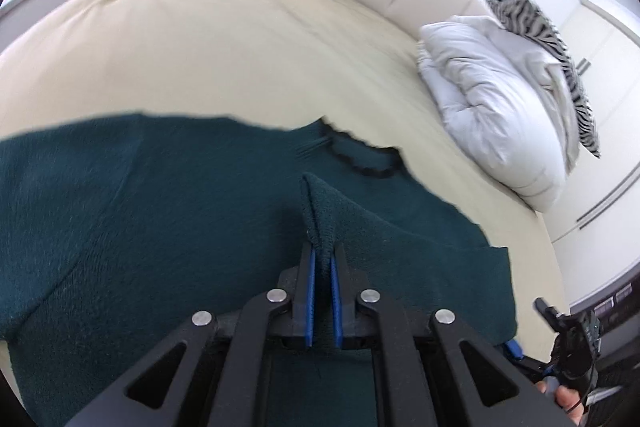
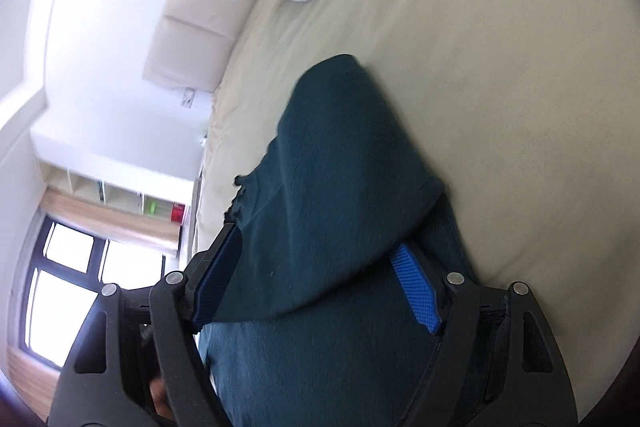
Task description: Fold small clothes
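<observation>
Left fingers [image 1: 322,255] pinching green garment [image 1: 160,211], right fingers [image 2: 320,259] apart, over cream bed [image 1: 220,47] by white duvet [image 1: 500,107].

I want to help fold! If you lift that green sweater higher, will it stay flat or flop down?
The green sweater would probably flop: it already peaks and drapes where the left tool pinches it. It looks like soft knit, so likely light and unlikely to slip.
</observation>
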A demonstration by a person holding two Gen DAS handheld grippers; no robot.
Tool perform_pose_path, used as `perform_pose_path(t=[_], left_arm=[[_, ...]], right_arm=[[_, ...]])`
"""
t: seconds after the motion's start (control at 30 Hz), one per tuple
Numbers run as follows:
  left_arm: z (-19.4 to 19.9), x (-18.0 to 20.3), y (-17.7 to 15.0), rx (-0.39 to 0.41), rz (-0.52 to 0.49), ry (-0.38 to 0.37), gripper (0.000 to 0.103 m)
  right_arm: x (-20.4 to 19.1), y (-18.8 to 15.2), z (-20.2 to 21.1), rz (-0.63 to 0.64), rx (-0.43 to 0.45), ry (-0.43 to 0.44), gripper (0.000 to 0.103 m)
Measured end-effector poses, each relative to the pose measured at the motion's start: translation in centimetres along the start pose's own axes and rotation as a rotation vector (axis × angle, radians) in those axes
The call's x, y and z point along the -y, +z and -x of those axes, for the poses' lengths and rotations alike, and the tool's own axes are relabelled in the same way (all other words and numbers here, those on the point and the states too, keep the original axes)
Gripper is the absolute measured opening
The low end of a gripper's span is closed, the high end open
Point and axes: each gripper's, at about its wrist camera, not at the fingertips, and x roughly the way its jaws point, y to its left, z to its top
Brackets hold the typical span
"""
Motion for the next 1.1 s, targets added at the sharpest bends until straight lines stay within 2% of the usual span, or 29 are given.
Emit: perform_pose_path(t=[0.07,0.2,0.27,0.37,0.43,0.5,0.57,0.67,0.77,0.83,0.87,0.9,0.97,1.1], left_arm=[[-0.9,-1.4,-0.7,-0.018,0.032,0.002,0.008],[-0.9,-1.6,-0.9,-0.007,0.032,-0.008,0.008],[-0.8,-1.5,-1.0,-0.005,0.021,-0.012,0.008],[-0.3,-2.2,-1.4,-0.006,0.026,-0.027,0.008],[-0.7,-2.2,-1.3,-0.009,0.029,-0.028,0.008],[-1.0,-2.1,-1.3,-0.013,0.027,-0.026,0.008],[-1.1,-2.1,-1.4,-0.012,0.022,-0.027,0.008],[-1.3,-2.2,-1.4,-0.010,0.025,-0.034,0.008],[-1.3,-2.1,-1.5,-0.003,0.026,-0.035,0.008],[-1.1,-2.1,-1.4,0.001,0.023,-0.033,0.008],[-1.0,-2.1,-1.3,0.005,0.021,-0.031,0.008],[-0.8,-1.9,-1.2,0.012,0.014,-0.027,0.008],[-0.5,-1.4,-1.1,0.028,-0.007,-0.014,0.008],[-1.0,-1.6,-1.7,0.035,-0.024,0.007,0.009]], right_arm=[[0.7,0.8,-0.2,-0.035,0.036,0.010,0.069],[2.1,1.3,0.5,-0.038,0.047,-0.016,0.046],[2.2,1.0,0.5,-0.017,0.042,-0.016,0.041],[1.3,0.9,1.2,-0.003,0.033,-0.040,0.044],[-0.8,0.6,1.7,0.067,0.057,-0.107,0.046],[-2.5,1.5,3.0,0.139,0.121,-0.172,0.046],[-3.6,3.0,2.7,0.181,0.124,-0.200,0.046],[-5.0,5.4,-0.5,0.284,0.088,-0.245,0.046],[-4.4,7.1,-5.4,0.298,-0.021,-0.322,0.046],[-4.6,7.1,-6.7,0.343,-0.016,-0.353,0.043],[-5.2,6.9,-7.0,0.395,-0.002,-0.381,0.032],[-5.6,6.8,-7.3,0.433,-0.006,-0.428,0.013],[-5.8,6.9,-7.2,0.449,0.004,-0.458,0.007],[-6.1,6.9,-6.5,0.486,0.045,-0.495,0.005]])
